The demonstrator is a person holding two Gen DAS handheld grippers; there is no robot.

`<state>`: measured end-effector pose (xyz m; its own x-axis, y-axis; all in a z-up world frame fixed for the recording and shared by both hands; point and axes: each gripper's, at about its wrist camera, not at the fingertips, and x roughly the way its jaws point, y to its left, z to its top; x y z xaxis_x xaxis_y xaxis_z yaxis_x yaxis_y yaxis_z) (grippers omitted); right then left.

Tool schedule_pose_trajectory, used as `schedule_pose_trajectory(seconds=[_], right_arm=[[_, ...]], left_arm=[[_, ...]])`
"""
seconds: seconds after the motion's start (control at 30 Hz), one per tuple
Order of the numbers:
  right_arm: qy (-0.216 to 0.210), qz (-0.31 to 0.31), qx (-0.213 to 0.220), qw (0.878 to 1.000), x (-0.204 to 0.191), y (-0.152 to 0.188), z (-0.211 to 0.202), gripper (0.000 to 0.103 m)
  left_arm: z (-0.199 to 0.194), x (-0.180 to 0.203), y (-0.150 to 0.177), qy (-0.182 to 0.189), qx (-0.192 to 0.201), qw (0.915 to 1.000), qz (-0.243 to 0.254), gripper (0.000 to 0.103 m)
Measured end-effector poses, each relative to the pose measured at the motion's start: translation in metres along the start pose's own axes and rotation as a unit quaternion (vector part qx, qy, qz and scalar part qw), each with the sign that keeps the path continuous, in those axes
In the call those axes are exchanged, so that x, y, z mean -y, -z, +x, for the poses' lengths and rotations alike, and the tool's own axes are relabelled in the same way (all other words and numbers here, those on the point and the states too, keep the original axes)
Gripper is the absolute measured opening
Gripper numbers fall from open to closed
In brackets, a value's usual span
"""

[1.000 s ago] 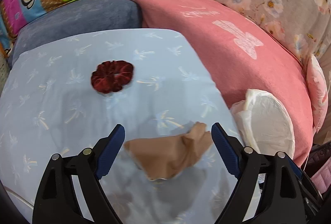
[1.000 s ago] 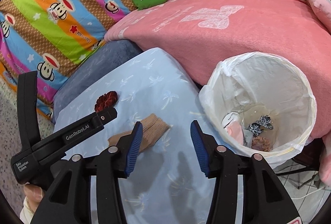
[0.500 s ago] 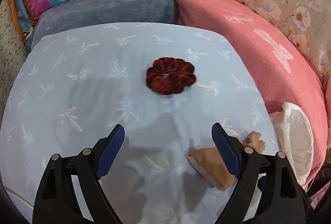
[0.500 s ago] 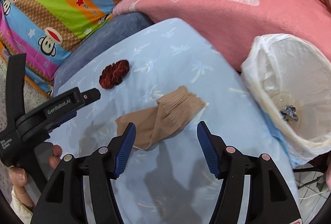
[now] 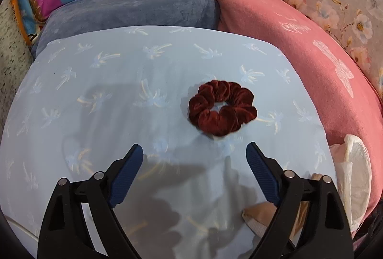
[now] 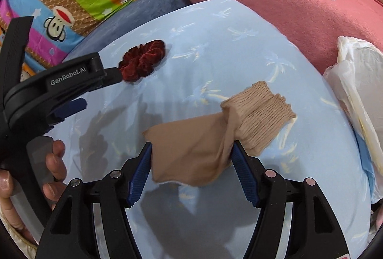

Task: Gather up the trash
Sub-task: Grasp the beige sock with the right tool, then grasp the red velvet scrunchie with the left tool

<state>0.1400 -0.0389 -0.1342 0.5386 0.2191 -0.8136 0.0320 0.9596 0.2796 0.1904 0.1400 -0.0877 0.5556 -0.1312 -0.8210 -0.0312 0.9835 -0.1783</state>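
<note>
The left black gripper with blue ribbed pads (image 5: 194, 151) points down at a slant, and its two jaws stand far apart with nothing between them. They have just opened a bit more. From the right wrist view, this same gripper (image 6: 79, 91) comes in from the left side, and a bare hand (image 6: 51, 172) holds its black handle with the fingers (image 6: 57, 163) curled round it. The right black gripper with blue ribbed pads (image 6: 191, 153) also points down at a slant. Its jaws have just been opening. They stand on either side of the flat tan stocking (image 6: 203, 139), one pad (image 6: 141, 172) at each edge. The pads do not seem to press on the stocking.
</note>
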Motion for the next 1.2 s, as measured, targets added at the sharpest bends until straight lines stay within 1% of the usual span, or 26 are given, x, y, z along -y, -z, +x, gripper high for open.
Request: schedule_pose_trajectory(seconds=[0.1,0.17,0.27,0.37,0.57,0.6,0.67,0.73,0.77,0.8,0.83,0.9,0.93,1.0,1.2], right_arm=[[0.005,0.001,0.003,1.000,0.004,-0.006,0.003,0.052],[0.006,-0.007,0.003,1.000,0.002,-0.010,0.006,0.034],[0.006,-0.019,0.007,1.000,0.001,-0.015,0.004,0.017],[0.004,-0.028,0.013,1.000,0.001,-0.021,0.001,0.014],[-0.011,-0.006,0.031,0.999,0.006,-0.038,-0.002,0.013],[-0.012,-0.004,0.033,0.999,0.007,-0.041,-0.002,0.013],[-0.014,0.001,0.036,0.999,0.009,-0.046,-0.002,0.013],[-0.016,0.008,0.037,0.999,0.012,-0.048,-0.001,0.013],[-0.018,0.012,0.038,0.999,0.013,-0.050,-0.001,0.013],[-0.020,0.017,0.038,0.999,0.014,-0.050,0.000,0.013],[-0.023,0.021,0.037,0.999,0.015,-0.050,0.000,0.013],[-0.029,0.029,0.036,0.999,0.018,-0.049,0.000,0.013],[-0.030,0.031,0.036,0.998,0.019,-0.049,-0.001,0.013],[-0.028,0.031,0.040,0.998,0.019,-0.049,-0.005,0.013],[-0.026,0.035,0.053,0.998,0.024,-0.043,-0.021,0.013]], left_arm=[[0.011,0.005,-0.009,0.001,-0.003,1.0000,0.002,0.086],[0.019,0.008,-0.014,0.000,-0.006,1.0000,0.005,0.086],[0.032,0.013,-0.021,0.001,-0.013,0.9999,0.009,0.086],[0.042,0.015,-0.026,0.000,-0.018,0.9998,0.006,0.086],[0.052,0.018,-0.028,0.013,-0.027,0.9995,0.004,0.085],[0.053,0.019,-0.028,0.015,-0.028,0.9995,0.005,0.083],[0.053,0.022,-0.027,0.012,-0.024,0.9996,0.012,0.076],[0.051,0.023,-0.026,0.018,-0.021,0.9994,0.020,0.059],[0.051,0.024,-0.027,0.021,-0.022,0.9993,0.022,0.056],[0.049,0.024,-0.027,0.026,-0.022,0.9992,0.021,0.048],[0.048,0.024,-0.026,0.032,-0.023,0.9990,0.021,0.039],[0.047,0.024,-0.025,0.043,-0.027,0.9985,0.021,0.032],[0.046,0.025,-0.024,0.044,-0.027,0.9984,0.022,0.029],[0.042,0.028,-0.023,0.047,-0.025,0.9983,0.026,0.027],[0.029,0.036,-0.012,0.059,-0.028,0.9974,0.030,0.026]])
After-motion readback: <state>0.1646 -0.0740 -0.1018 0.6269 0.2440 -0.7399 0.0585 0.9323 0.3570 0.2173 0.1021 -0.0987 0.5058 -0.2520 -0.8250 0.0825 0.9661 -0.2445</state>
